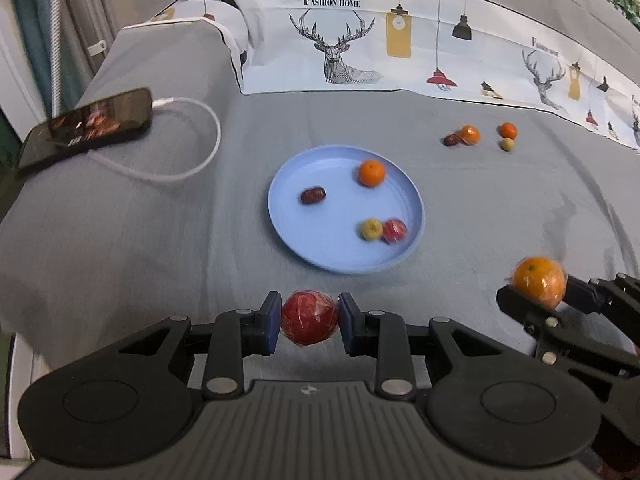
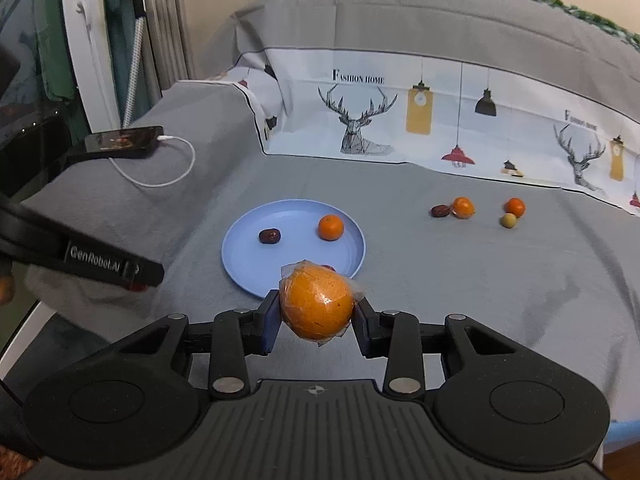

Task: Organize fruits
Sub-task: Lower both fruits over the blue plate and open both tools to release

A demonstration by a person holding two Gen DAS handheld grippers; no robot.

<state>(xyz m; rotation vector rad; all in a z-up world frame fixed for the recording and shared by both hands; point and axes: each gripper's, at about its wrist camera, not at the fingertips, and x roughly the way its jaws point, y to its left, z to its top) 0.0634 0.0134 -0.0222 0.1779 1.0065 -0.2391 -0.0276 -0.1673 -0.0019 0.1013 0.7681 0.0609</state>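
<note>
Left gripper (image 1: 309,317) clamped; right gripper (image 2: 317,307) clamped — both.

Ahead of the left claw (image 1: 309,317) the grey bed (image 1: 160,240) lies bare up to the blue plate (image 1: 280,208). Fruits on the plate's far and right parts leave its near-left part free. Far left, a phone (image 1: 86,126) and white cable (image 1: 192,160) block passage.

Left tongs (image 1: 309,318): clamped on a wrapped red fruit (image 1: 309,317)
Right tongs (image 1: 536,294): gripping a wrapped orange (image 1: 539,280)
Blue plate (image 1: 296,236): four fruits — orange, date, yellow, red
</note>
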